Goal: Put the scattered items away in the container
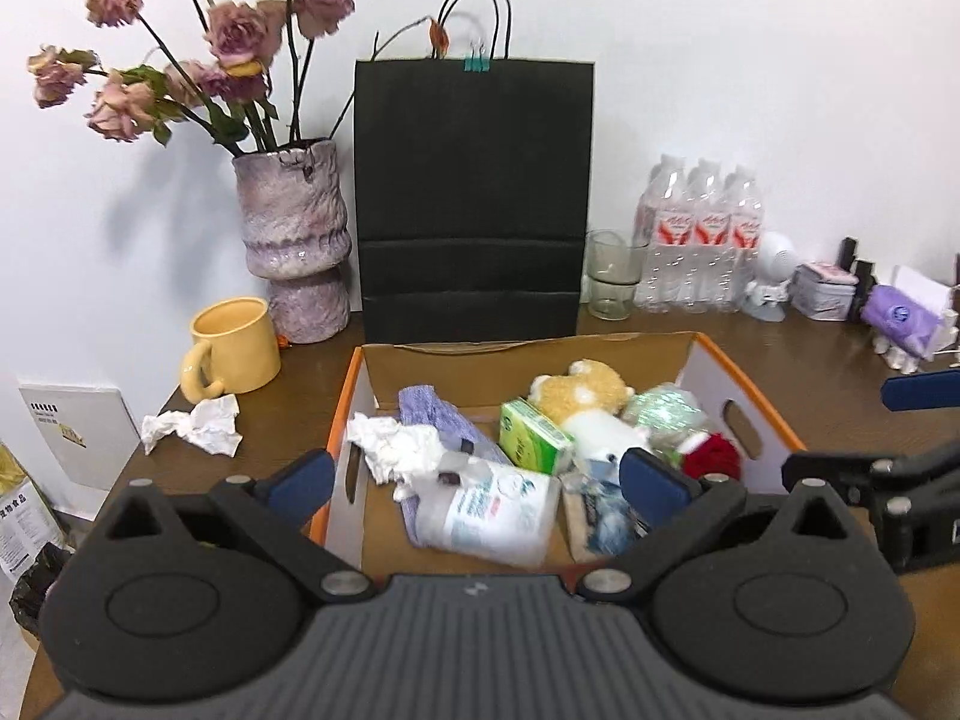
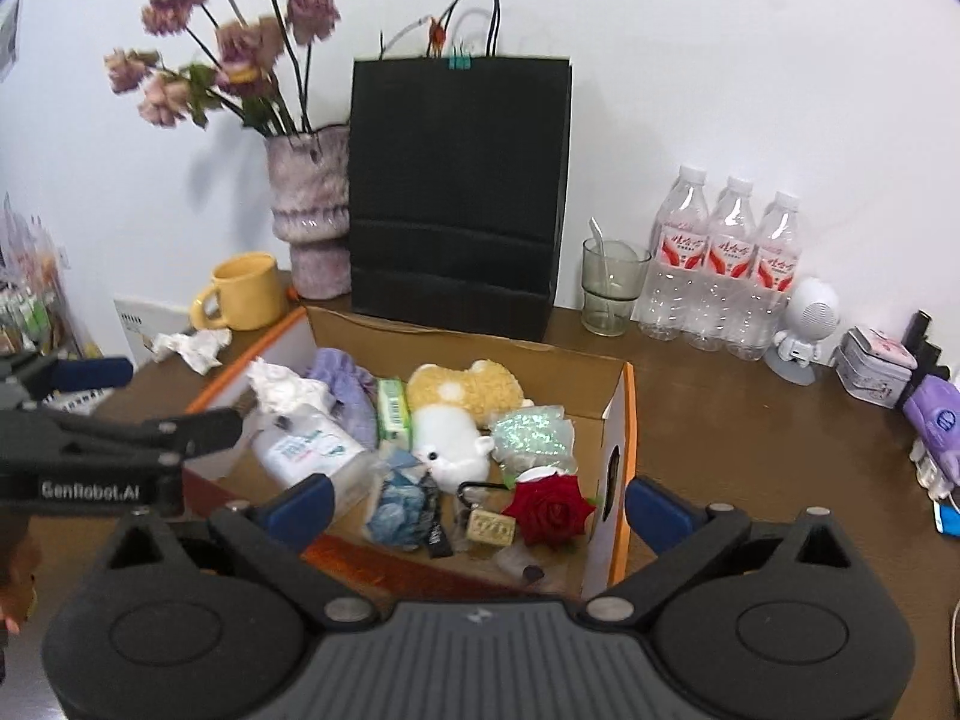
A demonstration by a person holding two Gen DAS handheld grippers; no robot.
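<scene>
A: Cardboard box (image 1: 744, 420) with the orange rim sits mid-bench (image 1: 810, 360), at twelve o'clock from both tools. What is left of it?

B: At ten o'clock from the box, a crumpled tissue (image 1: 195, 425) lies on the bench just in front of the yellow mug (image 1: 234, 345). Behind the mug stands the pink vase (image 1: 297, 240) of dried roses.

A: And inside, going left to right?

B: A wad of white tissue (image 1: 396, 447), a purple cloth (image 1: 435, 411), a white plastic bottle (image 1: 486, 510) lying on its side, a green packet (image 1: 534, 435), a blue crinkled wrapper (image 2: 399, 501), a yellow-and-white plush toy (image 1: 579, 393), a glittery bag (image 2: 531, 438) and a red rose (image 2: 552, 510) at the right wall.

A: The tools?

B: Left tool (image 1: 477, 480) is spread wide, with nothing between its blue pads; they hang above the near edge of the box. Right tool (image 2: 480, 501) is also spread wide and empty, its left pad over the box and its right pad outside the right wall.

A: Behind the box?

B: At twelve o'clock a black paper bag (image 1: 474, 198) stands upright, touching the back flap. At two o'clock are a glass tumbler (image 2: 612, 288), three water bottles (image 2: 726, 264), a small white robot figure (image 2: 804, 330), a tin (image 2: 873, 366) and a purple item (image 2: 936, 420).
</scene>
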